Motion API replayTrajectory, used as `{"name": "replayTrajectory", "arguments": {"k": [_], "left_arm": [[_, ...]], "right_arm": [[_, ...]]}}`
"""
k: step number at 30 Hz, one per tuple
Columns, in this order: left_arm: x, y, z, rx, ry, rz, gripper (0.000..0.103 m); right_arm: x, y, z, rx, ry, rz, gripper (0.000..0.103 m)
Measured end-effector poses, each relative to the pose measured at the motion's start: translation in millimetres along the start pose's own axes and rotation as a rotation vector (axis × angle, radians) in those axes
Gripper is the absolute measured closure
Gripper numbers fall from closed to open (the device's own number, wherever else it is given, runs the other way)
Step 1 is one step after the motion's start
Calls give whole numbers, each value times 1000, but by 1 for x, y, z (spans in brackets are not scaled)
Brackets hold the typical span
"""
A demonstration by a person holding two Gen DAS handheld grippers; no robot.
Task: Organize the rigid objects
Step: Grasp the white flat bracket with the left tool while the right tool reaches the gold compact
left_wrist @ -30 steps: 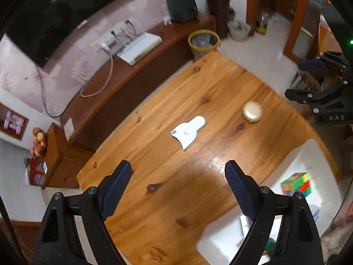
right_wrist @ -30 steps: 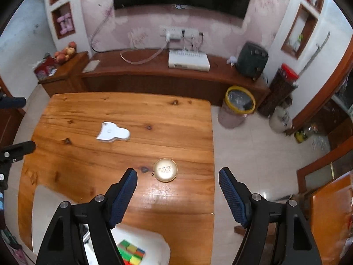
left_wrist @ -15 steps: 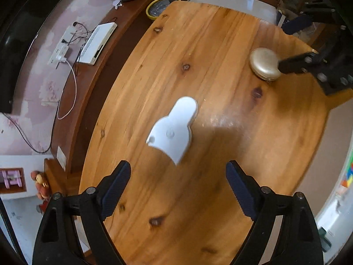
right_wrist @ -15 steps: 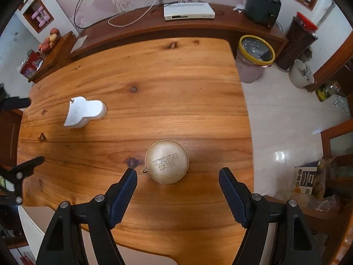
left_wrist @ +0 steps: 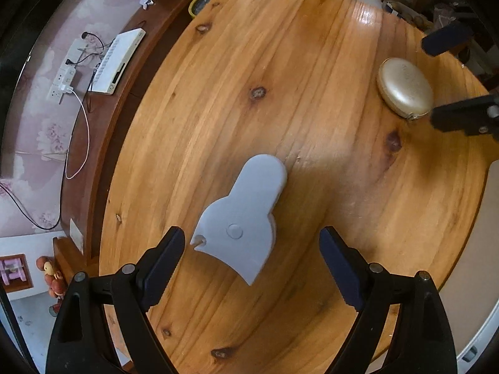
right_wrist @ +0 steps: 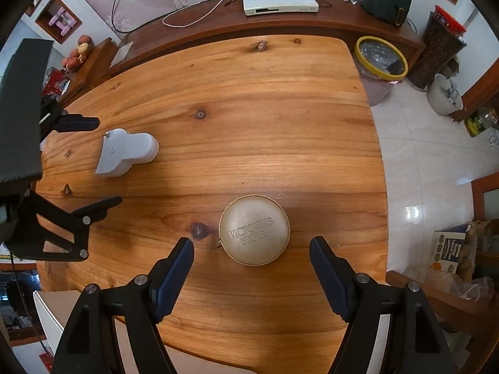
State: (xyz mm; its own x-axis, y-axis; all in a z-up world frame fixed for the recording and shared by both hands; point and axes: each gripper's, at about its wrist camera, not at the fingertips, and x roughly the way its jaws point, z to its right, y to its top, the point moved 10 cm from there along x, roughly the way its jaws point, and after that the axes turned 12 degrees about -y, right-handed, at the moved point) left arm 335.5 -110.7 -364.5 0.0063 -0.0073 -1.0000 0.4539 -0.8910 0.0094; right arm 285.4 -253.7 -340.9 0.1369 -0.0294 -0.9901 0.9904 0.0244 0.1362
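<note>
While both pairs of fingers stand spread wide with nothing between their pads, each gripper hangs over its own object on the wooden table (left_wrist: 312, 62). In the left wrist view, the left gripper (left_wrist: 252, 266) is low over the white plastic scraper (left_wrist: 241, 218), which lies flat on the boards with its broad curved edge toward 6 o'clock, between the fingertips, and its rounded handle pointing toward 1 o'clock. The scraper touches neither finger. Far out at 2 o'clock in that view lies the round gold case (left_wrist: 404, 87), with the right gripper's dark fingers either side of it.

In the right wrist view, the right gripper (right_wrist: 252, 275) hovers with the gold case (right_wrist: 254, 230) just ahead of its fingertips at 12 o'clock, centred in the gap; embossed lettering shows on the domed lid. The case sits near the table's near edge, beside a dark knot in the wood. The scraper (right_wrist: 126, 152) is at 10 o'clock, well apart from the case, framed by the left gripper (right_wrist: 99, 162). Beyond the table, at 1 o'clock, a yellow-rimmed waste bin (right_wrist: 381, 62) stands on the tiled floor, and a white set-top box (right_wrist: 280, 1) rests on the low cabinet at 12 o'clock.
</note>
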Motion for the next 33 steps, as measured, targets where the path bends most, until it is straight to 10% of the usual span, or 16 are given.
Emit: {"name": "replayTrajectory", "arguments": {"k": [15,20,33], "left_arm": [[15,9,-16,-57,-159,13,14],[12,9,-9,-37,-193,21,31],[11,-15,5,-47,-165,-18,40]], "right_arm": [[11,1,7,69,64,-40,26],[18,1,2,53,57,-61,26],[23,-1,1,37,12,-91,26]]}}
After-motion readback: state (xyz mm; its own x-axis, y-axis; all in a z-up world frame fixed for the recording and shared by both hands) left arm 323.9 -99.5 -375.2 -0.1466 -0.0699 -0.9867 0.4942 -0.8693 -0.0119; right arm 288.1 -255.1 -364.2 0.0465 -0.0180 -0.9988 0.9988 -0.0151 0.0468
